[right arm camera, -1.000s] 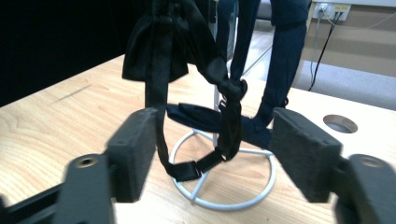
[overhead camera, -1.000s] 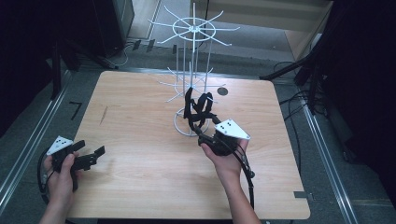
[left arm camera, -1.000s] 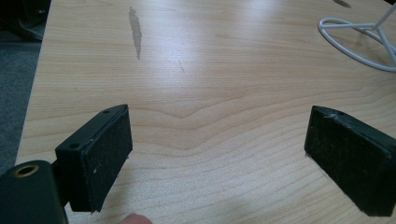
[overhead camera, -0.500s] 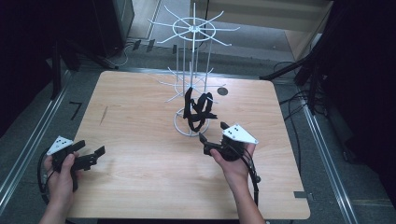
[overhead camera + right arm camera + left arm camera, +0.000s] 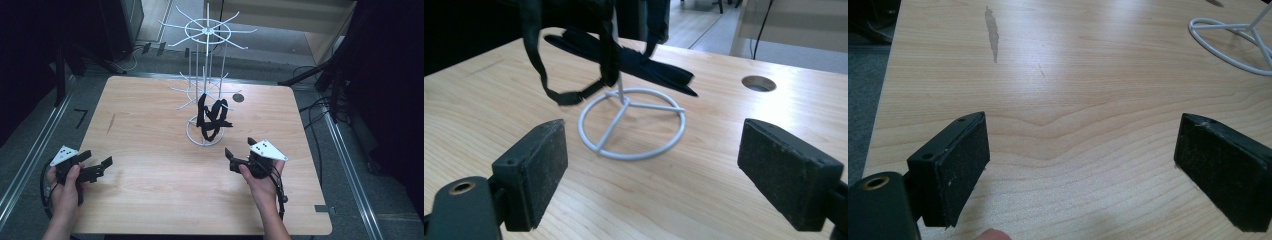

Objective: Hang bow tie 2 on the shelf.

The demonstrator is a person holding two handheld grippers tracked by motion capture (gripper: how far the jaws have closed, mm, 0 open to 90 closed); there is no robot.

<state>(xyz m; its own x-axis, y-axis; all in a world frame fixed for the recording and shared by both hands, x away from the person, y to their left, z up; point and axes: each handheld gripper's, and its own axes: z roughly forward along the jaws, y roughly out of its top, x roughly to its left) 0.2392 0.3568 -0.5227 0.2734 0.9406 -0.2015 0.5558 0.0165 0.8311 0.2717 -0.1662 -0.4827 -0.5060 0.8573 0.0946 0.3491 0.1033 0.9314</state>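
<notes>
We see the black strap draped on the white wire rack, hanging just above its ring base. Right gripper near the rack, fingers having just spread, empty. Left gripper well apart, fingers spread. Risk: strap slides off, or a snag tips the light rack.

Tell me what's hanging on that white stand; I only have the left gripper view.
Observer: A black strap hangs tangled on the white wire stand, above its base ring.
Operator: Where's the right tool?
Observer: The right tool is near the stand's base and faces it. Its jaws have just been opening, with nothing between them.
Operator: Are the upper hooks free?
Observer: Yes, the top ring of hooks is bare.
</notes>
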